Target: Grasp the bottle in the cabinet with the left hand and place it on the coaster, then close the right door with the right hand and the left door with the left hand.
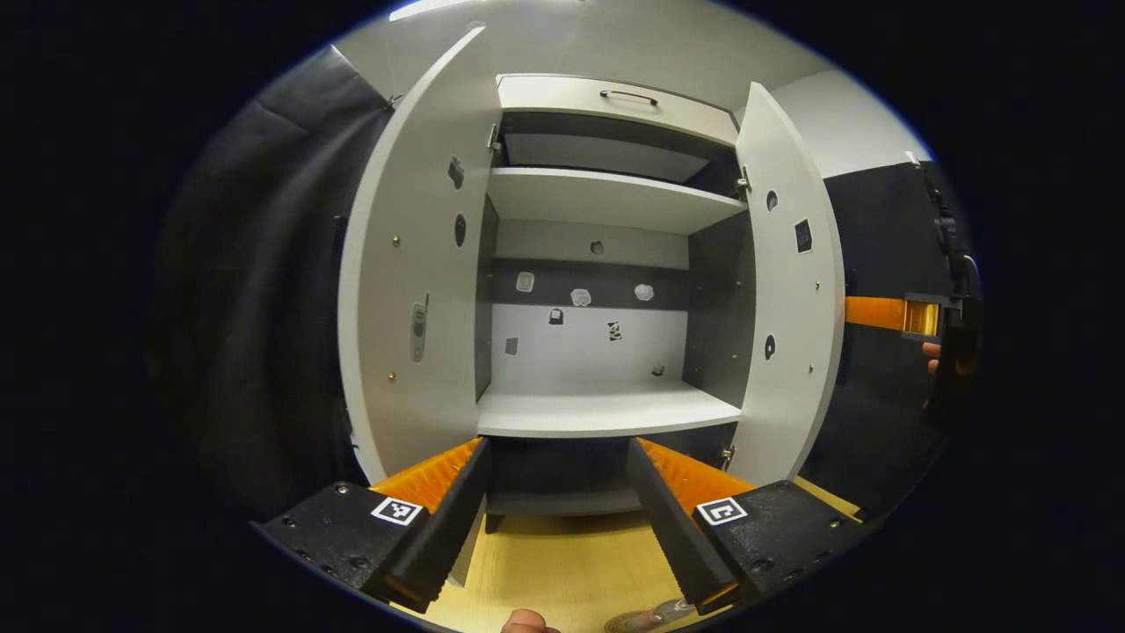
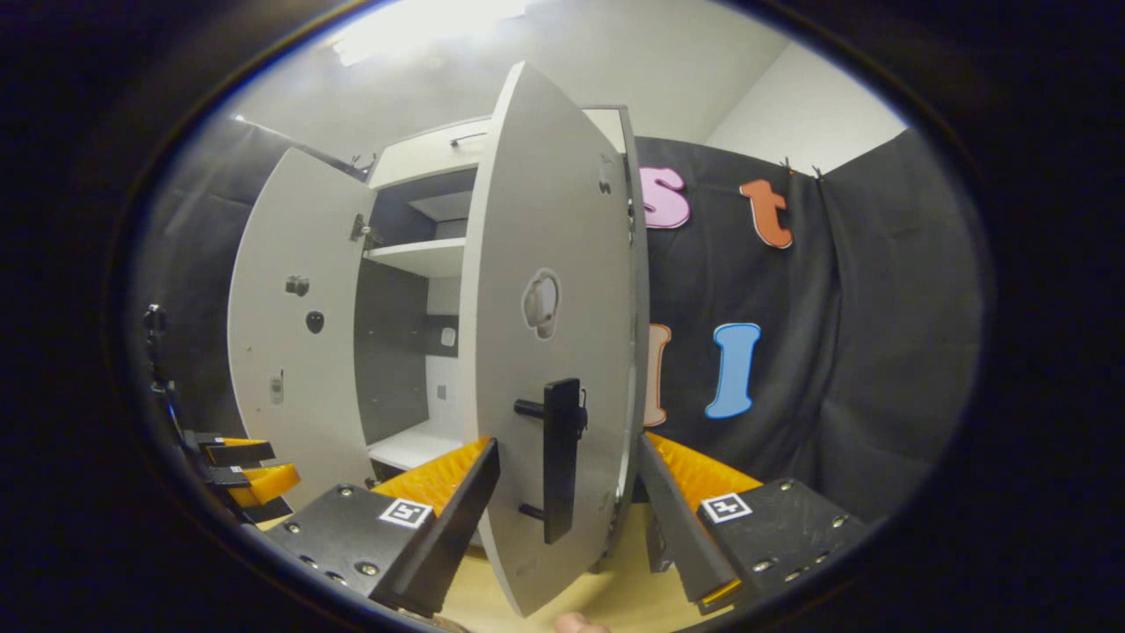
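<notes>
A: Which step is in hand?

B: Closing the right door (image 2: 554, 352), by the look of it. The cabinet (image 1: 606, 413) shelves stand bare, and a bottle (image 1: 646, 618) lies low on the desk (image 1: 562, 563) in front of the cabinet, so the placing seems done; no coaster can be made out.

A: And the claws?

B: The right claw (image 2: 567, 492) is spread wide, its fingers either side of the door's edge and handle (image 2: 561, 457). The left claw (image 1: 558, 492) is open and empty, facing the cabinet.

A: Next?

B: Probably a push on that door to swing it shut, then the left door (image 1: 413, 290).
</notes>
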